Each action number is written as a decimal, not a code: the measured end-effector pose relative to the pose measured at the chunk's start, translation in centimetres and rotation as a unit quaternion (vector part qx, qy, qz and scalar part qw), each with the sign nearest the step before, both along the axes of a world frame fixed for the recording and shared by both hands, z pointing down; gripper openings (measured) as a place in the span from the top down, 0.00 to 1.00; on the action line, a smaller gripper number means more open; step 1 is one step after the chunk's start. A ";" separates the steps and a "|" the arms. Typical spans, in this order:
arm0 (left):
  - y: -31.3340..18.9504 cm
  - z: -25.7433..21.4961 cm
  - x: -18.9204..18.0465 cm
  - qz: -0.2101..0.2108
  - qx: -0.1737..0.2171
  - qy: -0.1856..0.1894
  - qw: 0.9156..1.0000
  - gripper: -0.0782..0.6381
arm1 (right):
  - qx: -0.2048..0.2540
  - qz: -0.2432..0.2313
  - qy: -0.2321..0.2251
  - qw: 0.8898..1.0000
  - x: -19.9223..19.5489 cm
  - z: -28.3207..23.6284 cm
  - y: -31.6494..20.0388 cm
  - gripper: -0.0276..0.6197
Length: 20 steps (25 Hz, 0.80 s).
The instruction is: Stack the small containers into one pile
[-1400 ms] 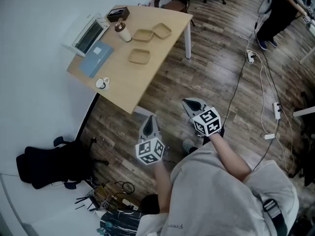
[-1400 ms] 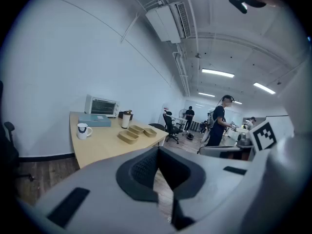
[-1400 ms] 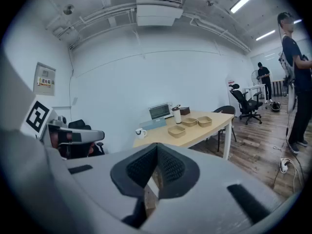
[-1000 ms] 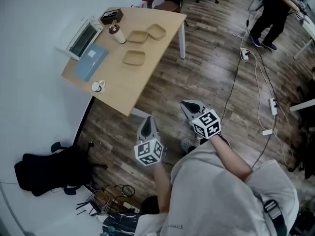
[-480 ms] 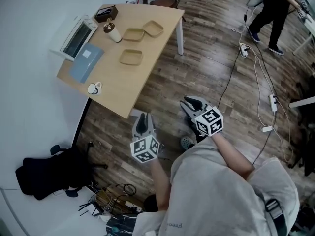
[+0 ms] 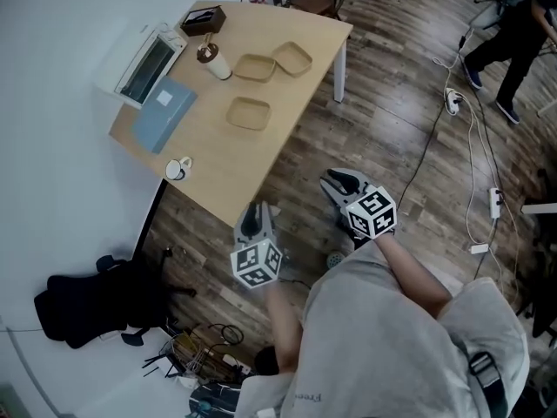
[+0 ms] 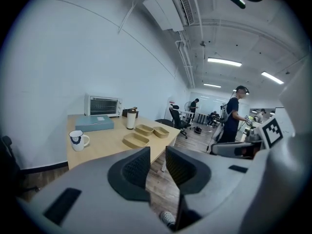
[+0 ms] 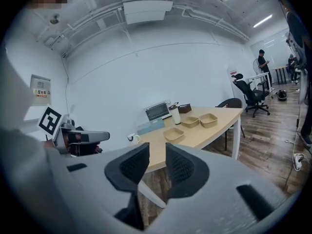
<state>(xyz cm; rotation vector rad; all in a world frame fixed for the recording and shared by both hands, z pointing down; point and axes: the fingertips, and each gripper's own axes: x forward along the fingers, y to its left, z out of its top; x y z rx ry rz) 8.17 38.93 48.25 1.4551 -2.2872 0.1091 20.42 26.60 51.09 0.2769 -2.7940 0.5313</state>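
On the table [image 6: 228, 165] the small containers [image 6: 249, 113] lie unstacked, as before. The left gripper [image 6: 253, 220] and right gripper [image 6: 341, 181], now nearer the table edge, have just been opening their jaws, which hold nothing.

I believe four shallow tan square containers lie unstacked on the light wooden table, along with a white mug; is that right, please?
Not quite: the head view shows three shallow tan square containers, not four. They do lie unstacked on the light wooden table, along with a white mug.
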 end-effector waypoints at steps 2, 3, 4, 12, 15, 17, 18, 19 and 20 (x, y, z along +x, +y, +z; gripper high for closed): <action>-1.9 -0.1 -1.2 -0.004 -0.001 -0.002 1.000 0.76 | -0.002 -0.003 -0.003 1.000 -1.3 0.0 -2.3 0.79; -2.8 -0.2 -1.7 -0.007 -0.001 -0.003 1.000 0.76 | -0.004 -0.005 -0.005 1.000 -1.8 -0.1 -3.5 0.79; -3.7 -0.3 -2.2 -0.009 -0.002 -0.005 1.000 0.76 | -0.006 -0.007 -0.006 1.000 -2.3 -0.2 -4.6 0.79; -8.8 -1.5 -6.0 -0.041 -0.007 -0.015 0.999 0.78 | -0.016 -0.036 -0.005 0.999 -6.4 0.2 -10.7 0.79; -10.1 -1.6 -6.9 -0.056 -0.007 -0.021 0.998 0.78 | -0.022 -0.048 -0.009 0.999 -7.6 0.3 -12.6 0.79; -10.9 -1.6 -7.3 -0.064 -0.012 -0.023 0.998 0.78 | -0.029 -0.053 -0.012 0.998 -8.2 0.5 -13.7 0.79; -11.2 -1.6 -7.6 -0.069 -0.013 -0.024 0.997 0.78 | -0.032 -0.057 -0.012 0.998 -8.5 0.6 -14.1 0.79; -11.6 -1.6 -7.8 -0.073 -0.014 -0.025 0.997 0.78 | -0.033 -0.061 -0.012 0.998 -8.7 0.7 -14.5 0.79; -11.9 -1.5 -7.9 -0.077 -0.015 -0.026 0.997 0.78 | -0.034 -0.066 -0.012 0.997 -8.9 0.8 -14.8 0.79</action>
